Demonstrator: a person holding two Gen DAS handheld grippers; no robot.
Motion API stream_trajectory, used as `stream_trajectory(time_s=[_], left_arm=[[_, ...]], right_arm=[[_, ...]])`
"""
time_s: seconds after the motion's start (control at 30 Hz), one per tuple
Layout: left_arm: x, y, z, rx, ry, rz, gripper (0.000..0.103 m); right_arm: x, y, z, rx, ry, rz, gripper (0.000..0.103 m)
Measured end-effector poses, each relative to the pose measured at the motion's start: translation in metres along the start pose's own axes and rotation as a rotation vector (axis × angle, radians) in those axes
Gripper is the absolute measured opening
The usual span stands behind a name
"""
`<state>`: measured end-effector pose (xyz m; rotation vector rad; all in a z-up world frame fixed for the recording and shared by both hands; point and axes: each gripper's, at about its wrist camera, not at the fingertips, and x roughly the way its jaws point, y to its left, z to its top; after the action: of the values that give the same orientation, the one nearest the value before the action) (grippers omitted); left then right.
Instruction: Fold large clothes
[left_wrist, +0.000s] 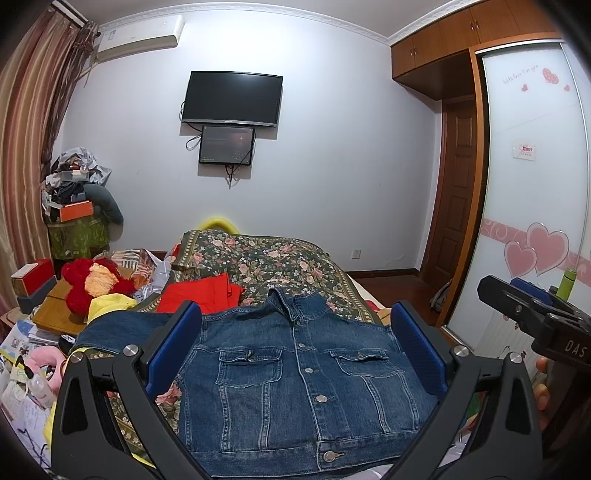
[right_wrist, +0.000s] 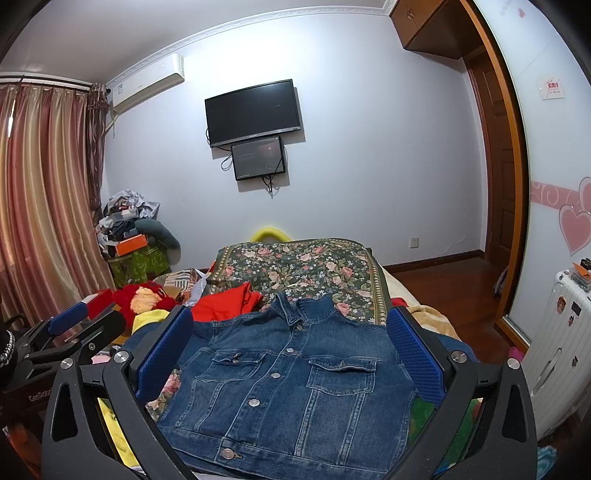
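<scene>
— Where's the garment?

— The dark blue denim jacket with metal buttons (left_wrist: 295, 384) lies front-up and buttoned on the green floral bedspread (left_wrist: 280, 262), collar toward the far wall, hem nearest the cameras. One sleeve stretches out flat to the left; I can't make out the other.

— And the claws?

— The left gripper (left_wrist: 295, 347) is spread wide, its blue pads framing the jacket's chest and holding nothing. The right gripper (right_wrist: 291, 350) is spread just as wide above the same jacket, also with nothing between its pads (each gripper shows at the edge of the other's view, side by side).

— Anything close to the jacket?

— A folded red cloth (left_wrist: 199, 295) sits on the bedspread just beyond the left shoulder, and a red and orange plush toy (left_wrist: 96, 284) lies further left.
</scene>
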<state>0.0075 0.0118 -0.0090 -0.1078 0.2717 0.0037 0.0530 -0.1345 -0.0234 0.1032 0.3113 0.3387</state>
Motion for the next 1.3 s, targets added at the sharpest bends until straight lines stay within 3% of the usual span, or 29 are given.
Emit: stream_trajectory(time_s=[0.5, 0.93, 1.3], left_arm=[[0.005, 0.002, 0.0, -0.005, 0.009, 0.001, 0.103], [0.031, 0.016, -0.004, -0.028, 0.062, 0.018, 0.103], [0.088, 0.072, -0.014, -0.101, 0.153, 0.131, 0.103]], right_arm=[[0.002, -0.001, -0.001, 0.0, 0.005, 0.0, 0.103], [0.021, -0.003, -0.002, 0.005, 0.054, -0.004, 0.103], [0.074, -0.004, -0.008, 0.021, 0.184, -0.001, 0.103]])
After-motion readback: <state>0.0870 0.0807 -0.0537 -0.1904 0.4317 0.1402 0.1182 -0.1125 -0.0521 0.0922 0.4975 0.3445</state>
